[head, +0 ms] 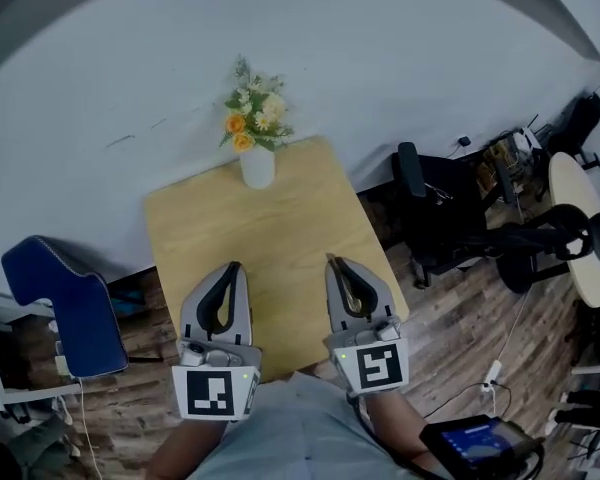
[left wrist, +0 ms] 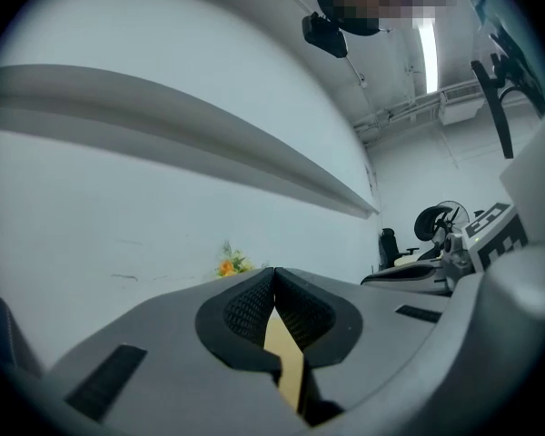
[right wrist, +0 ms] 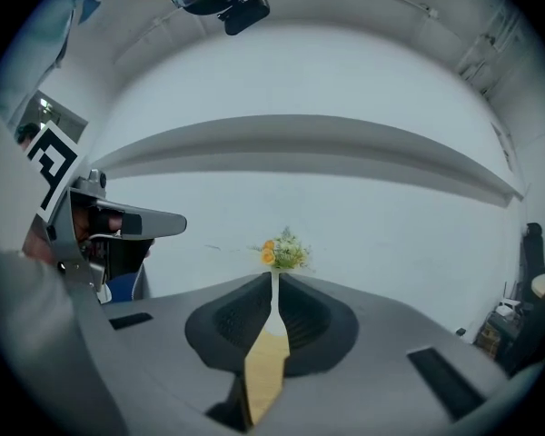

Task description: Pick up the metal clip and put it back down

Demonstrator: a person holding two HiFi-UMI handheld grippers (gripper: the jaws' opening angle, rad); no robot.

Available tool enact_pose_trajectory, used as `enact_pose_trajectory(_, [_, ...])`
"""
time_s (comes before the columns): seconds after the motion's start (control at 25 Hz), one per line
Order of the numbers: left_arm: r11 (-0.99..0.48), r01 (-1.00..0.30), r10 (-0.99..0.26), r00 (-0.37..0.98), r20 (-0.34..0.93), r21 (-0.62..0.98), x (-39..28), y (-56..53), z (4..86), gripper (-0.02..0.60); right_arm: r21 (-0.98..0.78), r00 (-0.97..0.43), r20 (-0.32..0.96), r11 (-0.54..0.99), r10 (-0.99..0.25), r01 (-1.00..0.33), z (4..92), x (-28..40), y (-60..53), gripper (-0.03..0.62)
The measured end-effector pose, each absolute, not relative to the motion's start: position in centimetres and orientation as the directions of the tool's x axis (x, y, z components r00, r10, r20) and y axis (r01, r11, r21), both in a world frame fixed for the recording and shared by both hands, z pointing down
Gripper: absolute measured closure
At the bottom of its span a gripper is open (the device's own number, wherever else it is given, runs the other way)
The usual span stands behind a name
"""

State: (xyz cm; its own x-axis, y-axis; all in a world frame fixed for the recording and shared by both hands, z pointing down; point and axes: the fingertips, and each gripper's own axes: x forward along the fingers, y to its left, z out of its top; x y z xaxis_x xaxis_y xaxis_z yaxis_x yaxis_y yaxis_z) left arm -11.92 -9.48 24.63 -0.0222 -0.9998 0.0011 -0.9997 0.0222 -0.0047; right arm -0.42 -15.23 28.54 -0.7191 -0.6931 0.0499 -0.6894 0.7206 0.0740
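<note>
The room had a pale wall (head: pixel 380 48) and a plank floor (head: pixel 460 318), with a light wooden table (head: pixel 280 218) pushed up against the wall. I had both claws out over the table's near edge, side by side and apart, each pointing towards the wall.

The left claw (head: pixel 236 266) was clenched. In its own view the two tips met, with only the tabletop showing through the hollow behind them. The right claw (head: pixel 330 260) was clenched too, except for a thin slit between its tips, and nothing was in that slit. Through it I saw only the table and the vase beyond.

That white vase (head: pixel 257 166) stood upright at the table's far edge, well ahead of both claws and roughly between their lines. Its flowers (head: pixel 252 116), orange and cream, rose against the wall.

I could not find the clip in any view, and neither claw gripped it.

A blue chair (head: pixel 65 303) sat on the floor off to the left of the left claw. Black office chairs (head: pixel 440 213) stood to the right of the right claw, with a round table (head: pixel 580 228) farther out that way. Just behind the right claw, low at my side, a small screen (head: pixel 480 446) glowed blue.
</note>
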Motion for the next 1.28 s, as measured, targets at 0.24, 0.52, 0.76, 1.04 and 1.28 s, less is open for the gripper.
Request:
enact_pose_trajectory(0.24, [0.041,-0.999,-0.999,-0.041,-0.021,-0.01,-13.1,-7.7,24.1,0.563,0.091,-0.729,0.081,0.733,-0.68,-0.674,28.1,-2.0,-13.3,0.539])
enact_pose_trajectory(0.52, [0.025,-1.0,-1.0,-0.025,-0.007,0.015,-12.7,-6.5,24.9,0.563,0.074,-0.729,0.071,0.732,-0.681,-0.677,28.4,-1.8,-12.4,0.546])
enact_pose_trajectory(0.76, [0.013,-1.0,-1.0,-0.013,-0.001,0.004,-12.6,-6.1,24.9,0.563,0.073,-0.737,0.078,0.741,-0.671,-0.667,28.7,-1.9,-11.8,0.546])
enact_pose_trajectory(1.04, [-0.001,-1.0,-1.0,0.001,0.007,-0.004,-12.0,-6.2,25.1,0.563,0.063,-0.737,0.048,0.738,-0.674,-0.672,28.5,-1.9,-11.8,0.546])
enact_pose_trajectory(1.28, [-0.009,-1.0,-1.0,0.009,0.012,-0.011,-11.7,-6.1,25.3,0.563,0.058,-0.73,0.071,0.734,-0.679,-0.677,28.9,-1.5,-11.8,0.546])
